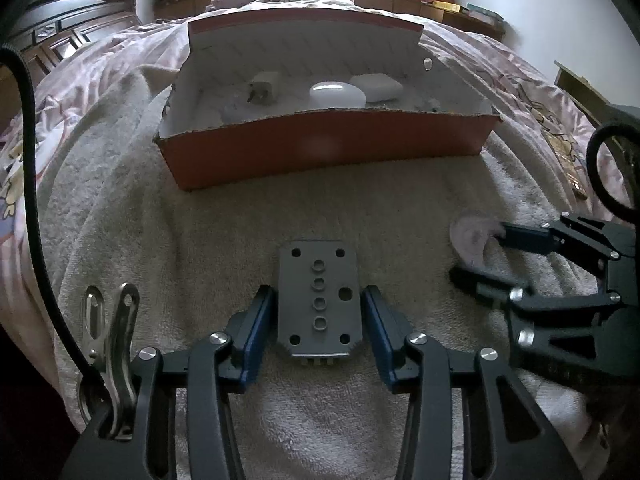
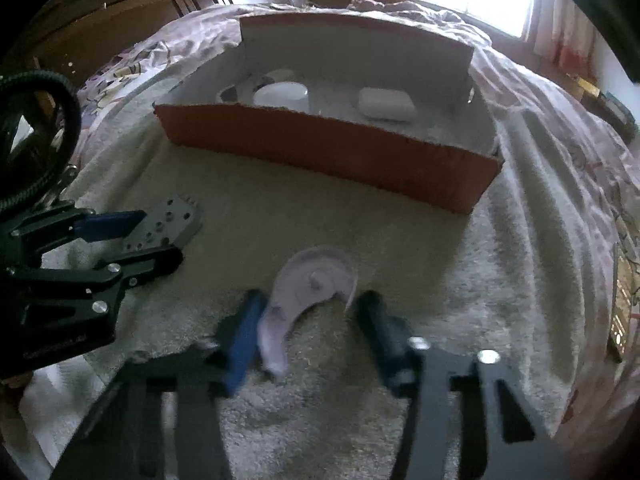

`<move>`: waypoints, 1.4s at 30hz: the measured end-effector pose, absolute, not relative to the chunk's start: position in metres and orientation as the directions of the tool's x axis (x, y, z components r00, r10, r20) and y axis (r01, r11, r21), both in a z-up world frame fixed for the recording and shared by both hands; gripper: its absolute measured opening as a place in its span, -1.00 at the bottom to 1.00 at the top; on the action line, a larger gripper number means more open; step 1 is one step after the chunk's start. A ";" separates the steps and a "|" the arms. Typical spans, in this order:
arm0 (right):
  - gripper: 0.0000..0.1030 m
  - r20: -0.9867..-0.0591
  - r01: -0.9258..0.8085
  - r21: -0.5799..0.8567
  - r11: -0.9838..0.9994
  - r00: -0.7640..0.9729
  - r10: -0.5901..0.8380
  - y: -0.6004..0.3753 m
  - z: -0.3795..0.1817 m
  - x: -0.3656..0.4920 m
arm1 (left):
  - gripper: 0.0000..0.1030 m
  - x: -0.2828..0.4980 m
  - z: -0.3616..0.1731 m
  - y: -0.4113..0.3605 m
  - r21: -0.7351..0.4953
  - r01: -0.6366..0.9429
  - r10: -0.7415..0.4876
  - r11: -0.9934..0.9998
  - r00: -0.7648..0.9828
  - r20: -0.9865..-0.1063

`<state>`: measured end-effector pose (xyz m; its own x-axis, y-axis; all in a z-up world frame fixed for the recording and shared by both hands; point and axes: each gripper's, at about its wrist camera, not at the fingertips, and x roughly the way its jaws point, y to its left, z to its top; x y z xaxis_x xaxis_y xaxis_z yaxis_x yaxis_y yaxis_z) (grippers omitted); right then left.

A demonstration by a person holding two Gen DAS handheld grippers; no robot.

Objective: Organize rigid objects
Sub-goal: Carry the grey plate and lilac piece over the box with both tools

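Lying between the left claw (image 1: pixel 318 312) fingers (on towel): grey plate (image 1: pixel 319 304).

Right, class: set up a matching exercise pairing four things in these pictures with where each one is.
1 grey perforated plate
2 lilac curved piece
3 white oval object
4 metal clip

A inside the orange box
B between the right gripper fingers
C on the towel, beside the left gripper
D between the left gripper fingers

Pairs: 1-D, 2-B, 3-A, 4-C

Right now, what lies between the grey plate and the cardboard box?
Only bare towel. The left wrist view shows nothing lying between the grey plate and the box.
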<state>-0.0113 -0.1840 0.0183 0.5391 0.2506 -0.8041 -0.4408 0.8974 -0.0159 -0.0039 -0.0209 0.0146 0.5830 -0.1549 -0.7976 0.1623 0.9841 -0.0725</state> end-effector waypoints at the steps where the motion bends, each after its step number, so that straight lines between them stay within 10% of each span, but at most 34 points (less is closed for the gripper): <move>1: -0.37 -0.802 -0.434 -0.013 0.901 0.542 0.250 -0.185 0.019 -0.011 | -0.12 -0.004 0.015 -0.020 -0.077 0.163 -0.159 0.984 0.584 -0.796; 11: -0.79 -0.773 -0.393 0.121 0.912 0.539 0.334 -0.210 0.027 -0.004 | -0.12 -0.008 0.032 -0.013 -0.110 0.159 -0.186 0.981 0.625 -0.758; 27: -0.82 -0.770 -0.451 0.089 0.888 0.534 0.348 -0.194 0.030 -0.003 | -0.12 -0.001 0.047 -0.010 -0.120 0.150 -0.190 0.981 0.655 -0.731; 35: 0.22 -0.762 -0.381 0.068 0.922 0.577 0.295 -0.206 0.030 0.001 | -0.12 0.000 0.041 -0.006 -0.136 0.135 -0.191 0.981 0.646 -0.739; 42: 0.34 -0.754 -0.435 -0.039 0.899 0.603 0.259 -0.194 0.033 -0.001 | -0.12 0.001 0.038 -0.005 -0.140 0.131 -0.192 0.981 0.640 -0.744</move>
